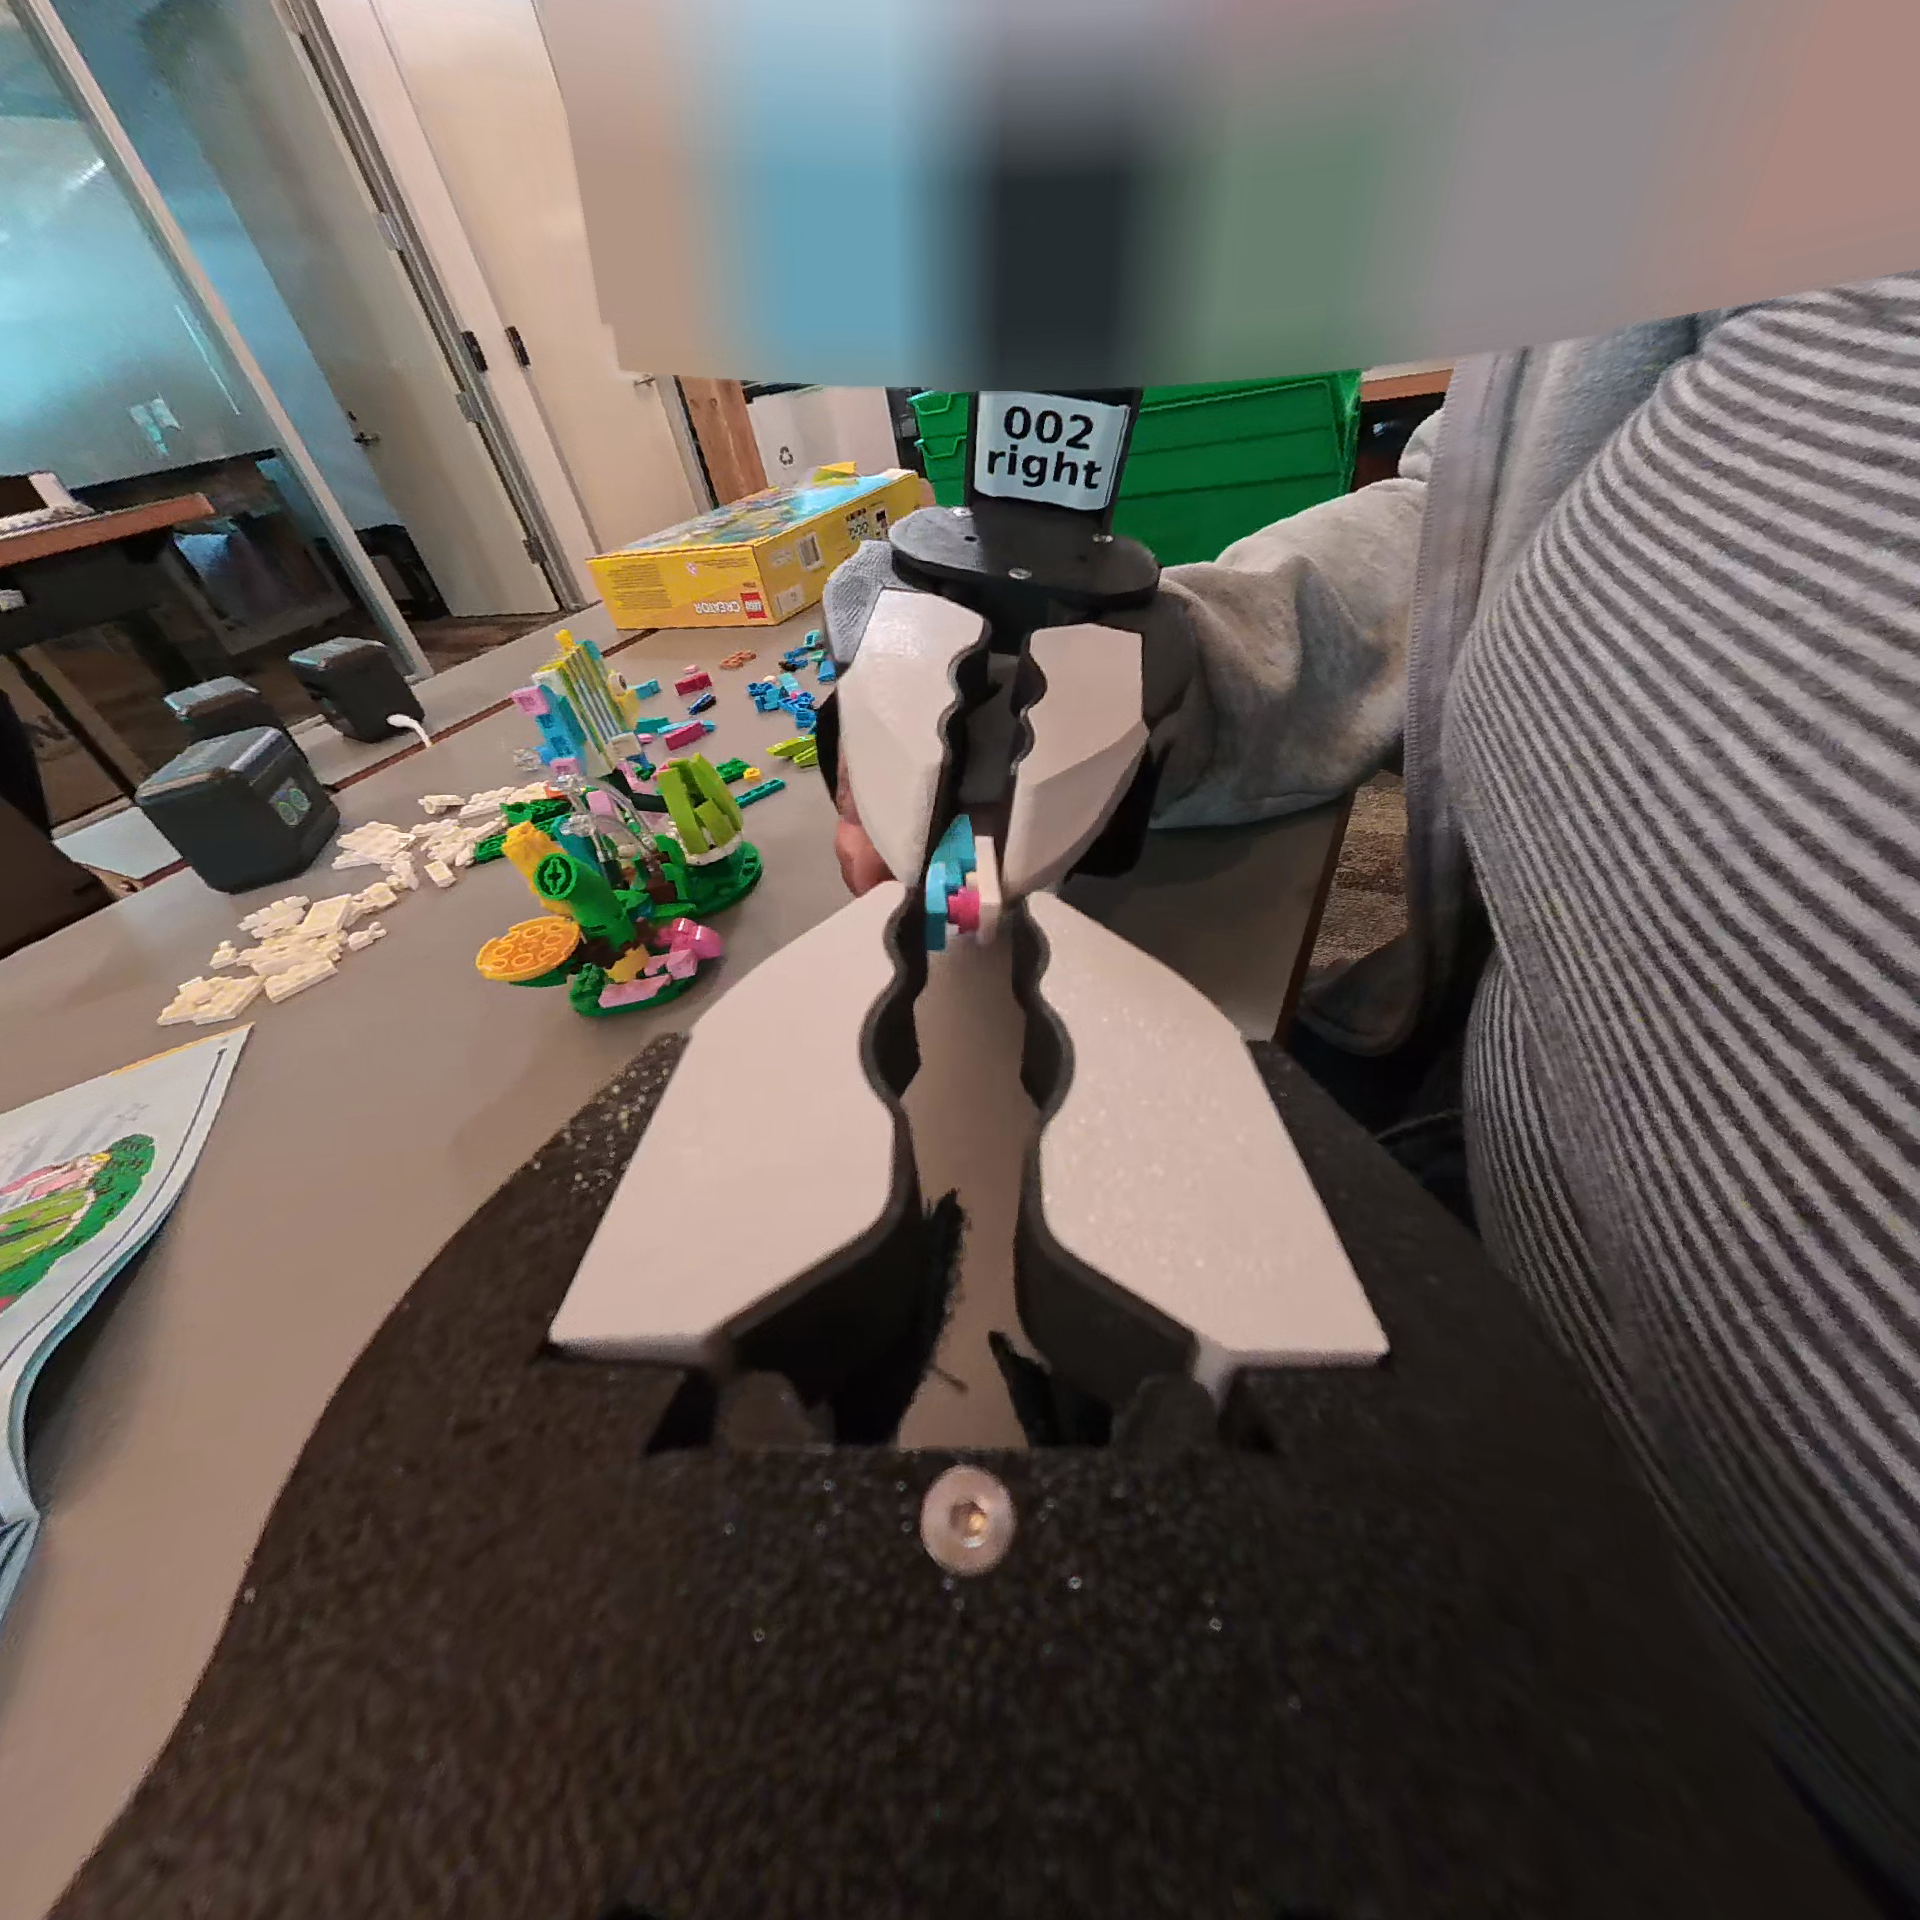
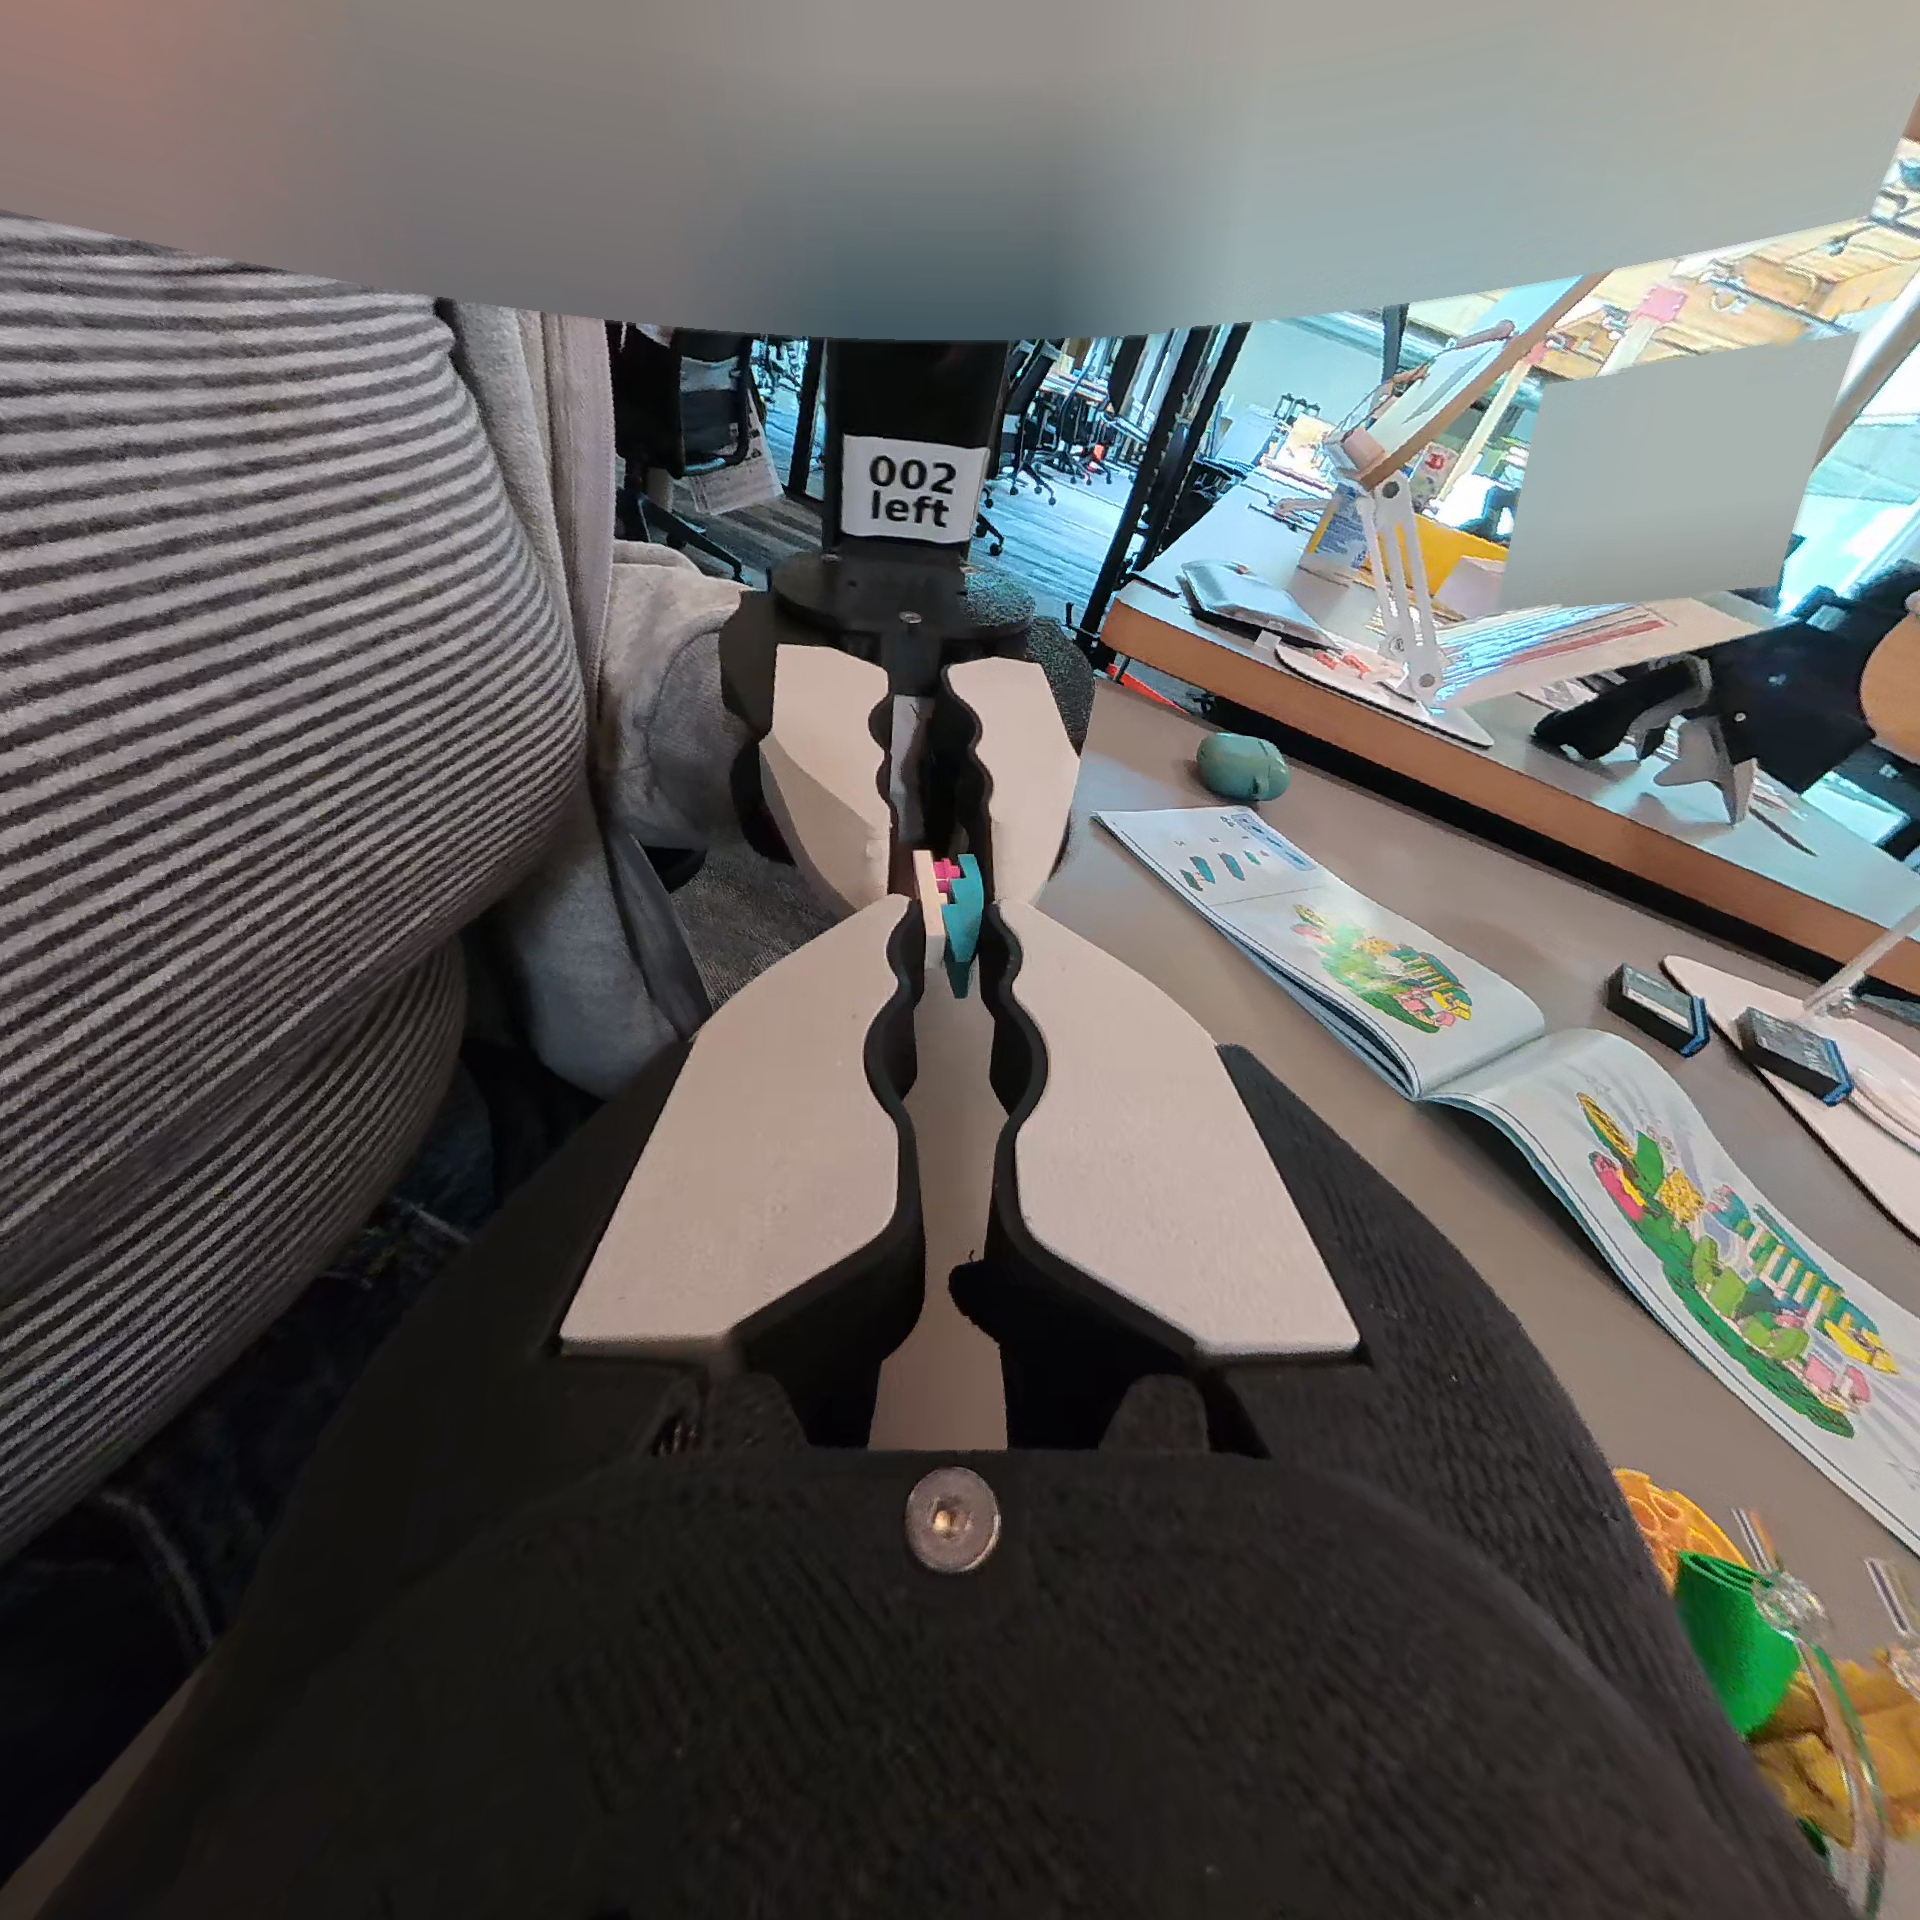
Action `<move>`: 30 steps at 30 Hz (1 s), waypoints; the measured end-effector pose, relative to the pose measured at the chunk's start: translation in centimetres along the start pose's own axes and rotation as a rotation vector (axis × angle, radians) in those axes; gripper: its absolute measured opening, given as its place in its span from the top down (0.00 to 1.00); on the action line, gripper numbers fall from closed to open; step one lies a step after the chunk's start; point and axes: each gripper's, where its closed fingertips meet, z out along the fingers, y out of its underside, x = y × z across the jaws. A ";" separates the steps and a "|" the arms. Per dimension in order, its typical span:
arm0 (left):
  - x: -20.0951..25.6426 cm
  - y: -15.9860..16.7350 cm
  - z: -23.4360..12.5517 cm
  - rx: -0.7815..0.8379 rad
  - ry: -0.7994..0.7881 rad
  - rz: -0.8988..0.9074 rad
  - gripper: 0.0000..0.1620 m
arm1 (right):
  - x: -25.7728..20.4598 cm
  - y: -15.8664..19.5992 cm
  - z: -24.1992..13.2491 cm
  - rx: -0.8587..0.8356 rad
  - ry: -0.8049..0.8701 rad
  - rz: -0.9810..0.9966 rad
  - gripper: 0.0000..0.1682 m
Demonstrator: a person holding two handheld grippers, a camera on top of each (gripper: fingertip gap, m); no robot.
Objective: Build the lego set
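Note:
My two grippers meet tip to tip above the table's near edge. Between them is a small lego assembly of blue, pink and white pieces, which also shows in the right wrist view. My left gripper is closed around one end of it. My right gripper faces it and is shut on the other end. In the right wrist view, my right gripper pinches the white and teal pieces, with my left gripper opposite.
A built lego plant model stands on the grey table, beside loose white pieces, scattered coloured pieces and a yellow box. An open instruction booklet lies nearby. A person in a striped shirt sits close. Less than 4 cm separates the two grippers' tips.

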 end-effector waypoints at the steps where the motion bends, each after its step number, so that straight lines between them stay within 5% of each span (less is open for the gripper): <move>1: 0.1 -0.1 0.0 0.003 0.010 -0.006 0.91 | -0.1 0.0 0.0 0.004 -0.005 -0.003 0.95; 8: 0.1 -0.2 -0.1 0.009 0.029 -0.065 0.92 | 0.2 -0.2 -0.1 0.023 -0.002 -0.001 0.95; 18: -1.7 -1.2 -0.5 0.169 0.140 -0.643 0.89 | 2.3 -0.8 -0.5 -0.016 0.221 -0.269 0.95; 30: -1.1 -1.3 -0.1 0.186 0.221 -0.778 0.96 | 2.3 -0.9 -0.3 -0.017 0.243 -0.313 0.95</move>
